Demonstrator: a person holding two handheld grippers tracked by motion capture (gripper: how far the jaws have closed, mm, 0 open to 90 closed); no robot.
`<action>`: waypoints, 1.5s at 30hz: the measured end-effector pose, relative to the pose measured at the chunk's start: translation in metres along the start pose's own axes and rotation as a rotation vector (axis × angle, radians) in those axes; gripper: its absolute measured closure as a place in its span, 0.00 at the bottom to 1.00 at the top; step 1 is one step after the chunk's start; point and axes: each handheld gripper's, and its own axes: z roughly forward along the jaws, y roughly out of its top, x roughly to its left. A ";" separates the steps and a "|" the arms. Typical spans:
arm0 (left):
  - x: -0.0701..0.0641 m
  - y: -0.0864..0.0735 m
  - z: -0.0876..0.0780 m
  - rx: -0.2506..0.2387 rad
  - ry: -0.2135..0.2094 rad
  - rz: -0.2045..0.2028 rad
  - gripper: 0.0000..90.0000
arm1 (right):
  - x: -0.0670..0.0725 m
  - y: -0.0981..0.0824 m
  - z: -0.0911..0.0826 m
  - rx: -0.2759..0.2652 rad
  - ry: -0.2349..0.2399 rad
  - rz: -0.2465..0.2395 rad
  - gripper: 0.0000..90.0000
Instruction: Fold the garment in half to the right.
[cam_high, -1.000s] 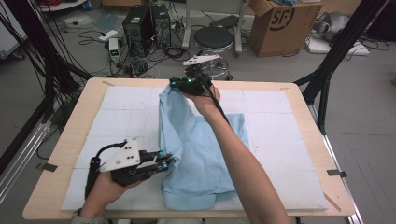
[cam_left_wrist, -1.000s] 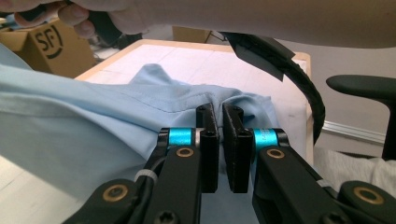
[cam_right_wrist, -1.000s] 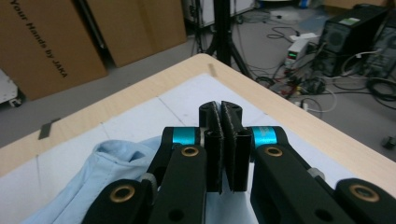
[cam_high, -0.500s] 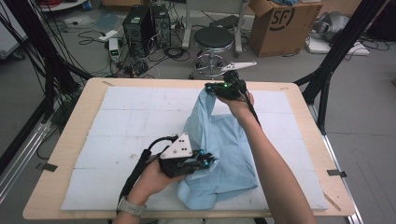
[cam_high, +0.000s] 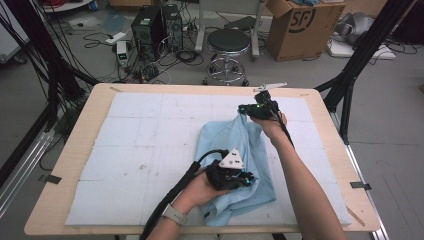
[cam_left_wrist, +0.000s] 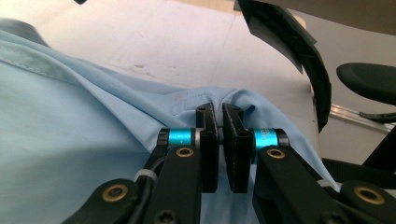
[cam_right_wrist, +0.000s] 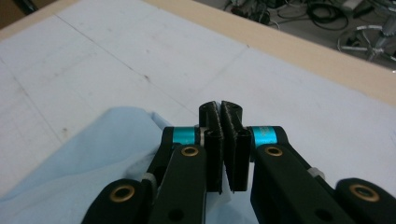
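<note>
A light blue shirt (cam_high: 235, 140) lies bunched on the white mat (cam_high: 150, 130), right of the middle. My left gripper (cam_high: 248, 178) is low over the shirt's near part. In the left gripper view its jaws (cam_left_wrist: 220, 112) are shut on a fold of the blue fabric (cam_left_wrist: 70, 121). My right gripper (cam_high: 242, 108) is at the shirt's far end, where the cloth rises to its tips. In the right gripper view the jaws (cam_right_wrist: 220, 109) are pressed together, with the blue cloth (cam_right_wrist: 93, 158) hanging below them and a pale sliver pinched between the pads.
The mat covers a wooden table (cam_high: 65, 170). On the floor beyond it stand a round stool (cam_high: 228, 42), a cardboard box (cam_high: 295, 22) and a computer tower (cam_high: 150, 22) with cables. Black stand legs (cam_high: 350, 75) rise at the right.
Both hands have moved to the right and lower, carrying the shirt with them. The shirt has shifted from the table's middle to right of it and has bunched up.
</note>
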 end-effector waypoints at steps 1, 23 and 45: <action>-0.001 0.000 0.006 0.009 -0.002 -0.004 0.95 | -0.003 -0.004 0.001 0.007 -0.006 0.009 0.97; 0.007 -0.001 -0.002 -0.127 0.103 -0.011 0.33 | -0.021 -0.022 -0.020 -0.062 -0.044 0.087 0.56; 0.051 -0.093 -0.162 -0.476 0.480 -0.103 0.02 | 0.035 -0.037 -0.008 0.036 -0.077 -0.066 0.99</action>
